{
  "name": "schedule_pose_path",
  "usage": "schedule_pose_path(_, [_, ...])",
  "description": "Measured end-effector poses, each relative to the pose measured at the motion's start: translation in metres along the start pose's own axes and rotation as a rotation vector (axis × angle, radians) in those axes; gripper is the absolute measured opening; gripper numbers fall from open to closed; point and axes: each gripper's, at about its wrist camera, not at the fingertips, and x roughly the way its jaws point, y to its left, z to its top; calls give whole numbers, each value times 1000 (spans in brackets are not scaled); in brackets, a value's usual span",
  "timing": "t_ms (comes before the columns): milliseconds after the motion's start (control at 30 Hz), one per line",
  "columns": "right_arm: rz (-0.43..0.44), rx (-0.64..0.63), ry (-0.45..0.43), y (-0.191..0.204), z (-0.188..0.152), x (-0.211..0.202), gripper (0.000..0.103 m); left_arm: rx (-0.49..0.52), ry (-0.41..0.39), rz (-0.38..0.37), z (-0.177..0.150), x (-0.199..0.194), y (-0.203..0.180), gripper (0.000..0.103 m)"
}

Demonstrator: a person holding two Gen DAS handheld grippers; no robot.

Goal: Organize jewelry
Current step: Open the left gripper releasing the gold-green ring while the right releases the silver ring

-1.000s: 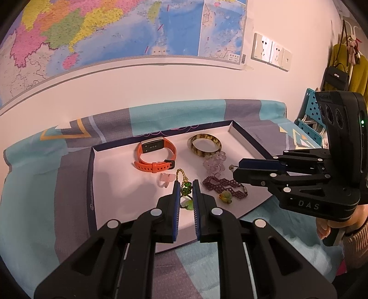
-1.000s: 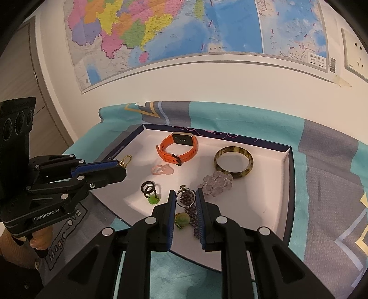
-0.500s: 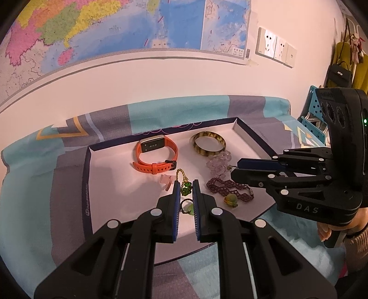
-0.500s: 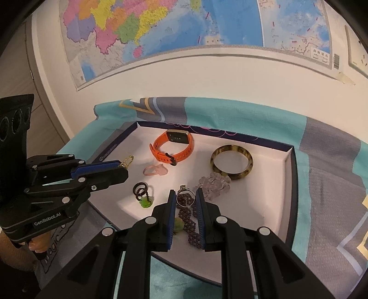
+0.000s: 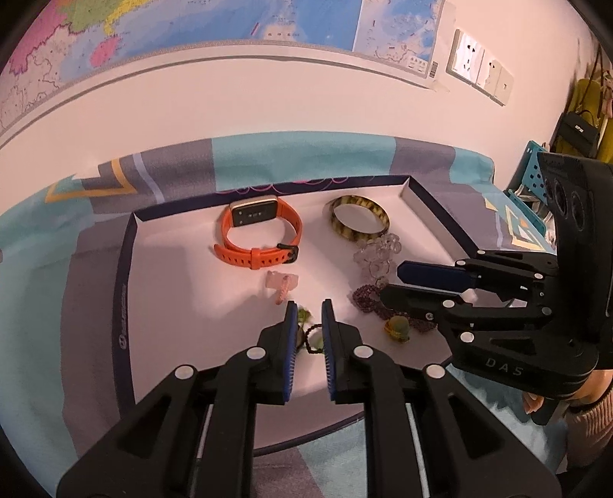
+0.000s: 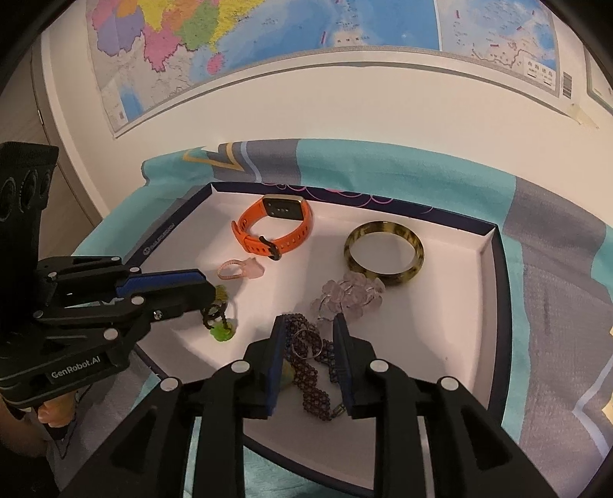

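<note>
A white tray (image 5: pixel 172 291) with a dark rim holds an orange watch (image 5: pixel 260 237), a tortoiseshell bangle (image 5: pixel 360 222), a clear bead cluster (image 5: pixel 377 256), a pink ring (image 5: pixel 281 287), a green charm keychain (image 5: pixel 312 333) and a purple bead bracelet (image 6: pixel 306 367). My left gripper (image 5: pixel 306 310) is open just above the green charm keychain (image 6: pixel 220 318), its fingers either side of it. My right gripper (image 6: pixel 308 325) is open, its fingers straddling the purple bracelet with a green charm (image 5: pixel 398 329).
The tray (image 6: pixel 440 344) lies on a teal and grey patterned cloth (image 5: pixel 57 306). A wall with a map (image 5: pixel 191 30) and sockets (image 5: pixel 479 69) stands behind. A blue crate (image 5: pixel 532 184) and hanging bags are at far right.
Both grippers have opened from nearly shut and moved lower and forward over the tray. The left has dropped over the green charm keychain, the right over the purple bracelet.
</note>
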Motion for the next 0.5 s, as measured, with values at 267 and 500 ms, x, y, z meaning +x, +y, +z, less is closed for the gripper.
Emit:
schedule_pose_path(267, [5,18,-57,2,-10,-23,42,-12,-54,8,-13,-26,2,35])
schedule_pose_path(500, [-17,16,-103,11,-31,-48,57,-14,-112,6,-34,-59,1,50])
